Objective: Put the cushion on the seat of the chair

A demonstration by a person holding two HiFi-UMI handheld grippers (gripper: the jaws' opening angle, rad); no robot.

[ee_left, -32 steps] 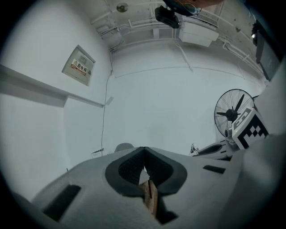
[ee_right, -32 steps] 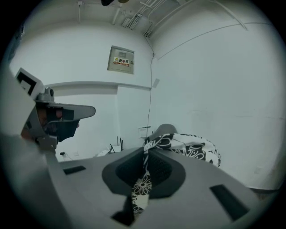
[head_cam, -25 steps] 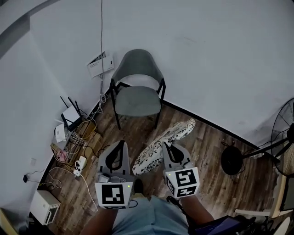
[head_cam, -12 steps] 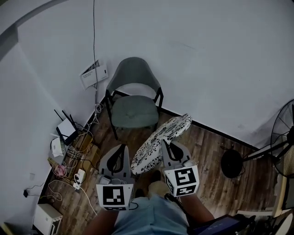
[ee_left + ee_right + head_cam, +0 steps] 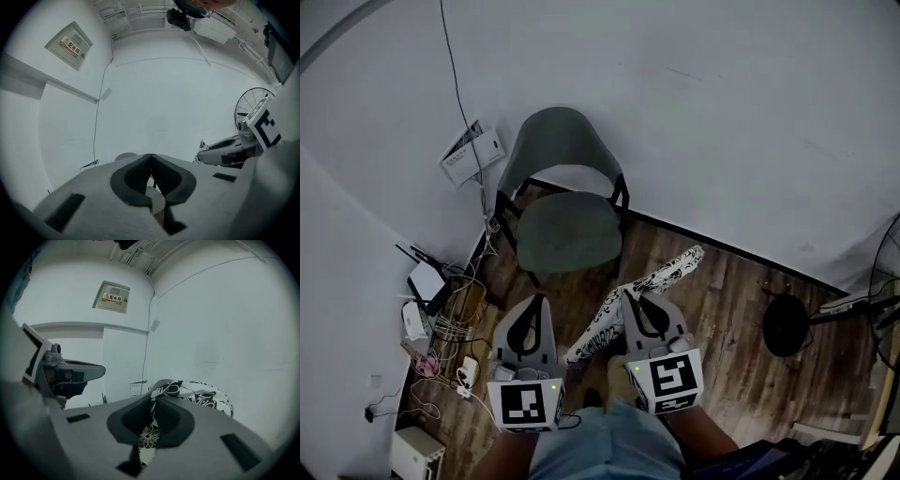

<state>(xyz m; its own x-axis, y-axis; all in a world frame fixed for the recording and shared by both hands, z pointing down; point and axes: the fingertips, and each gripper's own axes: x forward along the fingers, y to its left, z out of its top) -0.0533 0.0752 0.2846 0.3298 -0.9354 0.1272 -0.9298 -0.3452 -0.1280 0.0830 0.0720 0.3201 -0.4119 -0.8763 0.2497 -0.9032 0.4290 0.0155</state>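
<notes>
cushion [image 5: 664,276]: off the floor, pinched in the shut right gripper [image 5: 152,404].
left gripper [image 5: 151,164]: closed, holding nothing.
chair [image 5: 567,230]: seat bare, cushion not on it yet.

head view: high, steeply down | gripper views: low, near-level, close behind jaws | shared: wall [image 5: 722,112], chair [image 5: 567,230]
</notes>
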